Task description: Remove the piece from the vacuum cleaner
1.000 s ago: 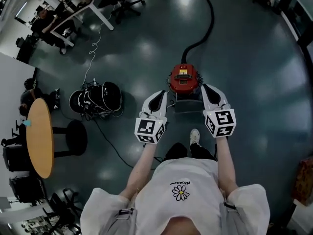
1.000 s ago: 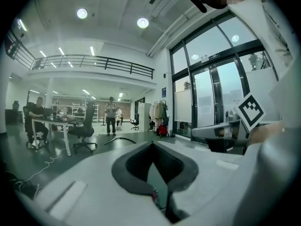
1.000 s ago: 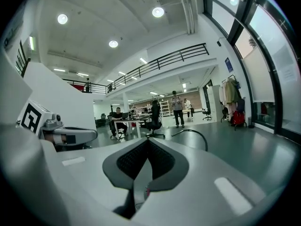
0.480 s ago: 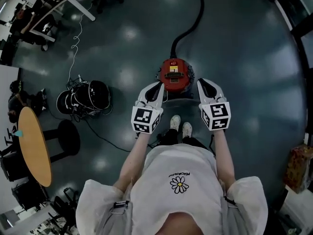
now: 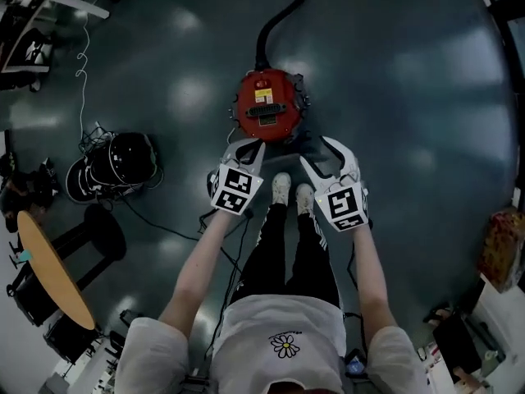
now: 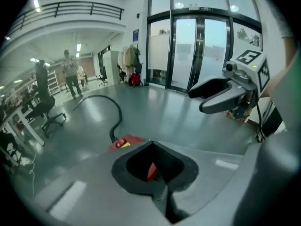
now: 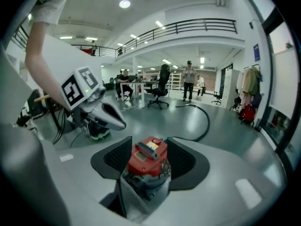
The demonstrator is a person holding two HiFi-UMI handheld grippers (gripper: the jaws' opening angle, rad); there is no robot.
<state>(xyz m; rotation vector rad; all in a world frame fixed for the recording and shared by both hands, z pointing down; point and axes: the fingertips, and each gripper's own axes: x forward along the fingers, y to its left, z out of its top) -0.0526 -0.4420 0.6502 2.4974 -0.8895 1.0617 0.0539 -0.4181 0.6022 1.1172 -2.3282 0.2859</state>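
Glossy dark grey floor (image 5: pixel 410 97) dappled with ceiling-light reflections, round wooden table (image 5: pixel 51 269) at 8 o'clock beside a black stool (image 5: pixel 102 230), white desk (image 5: pixel 78 2) at 11 o'clock, tall glass doors (image 6: pixel 197 51), railed balcony (image 7: pixel 188 27) overhead, round ceiling lamp (image 7: pixel 124 4)

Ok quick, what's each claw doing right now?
Left claw: closed, holding nothing.
Right claw: open, has just been opening, gripping nothing; the red vacuum cleaner shows in the gap between its jaws.

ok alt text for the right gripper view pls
The right gripper, whose jaws have just been opening and grip nothing, frames a round red-topped grey vacuum cleaner on a glossy grey floor. The left gripper hovers at left; a black hose curves away behind.
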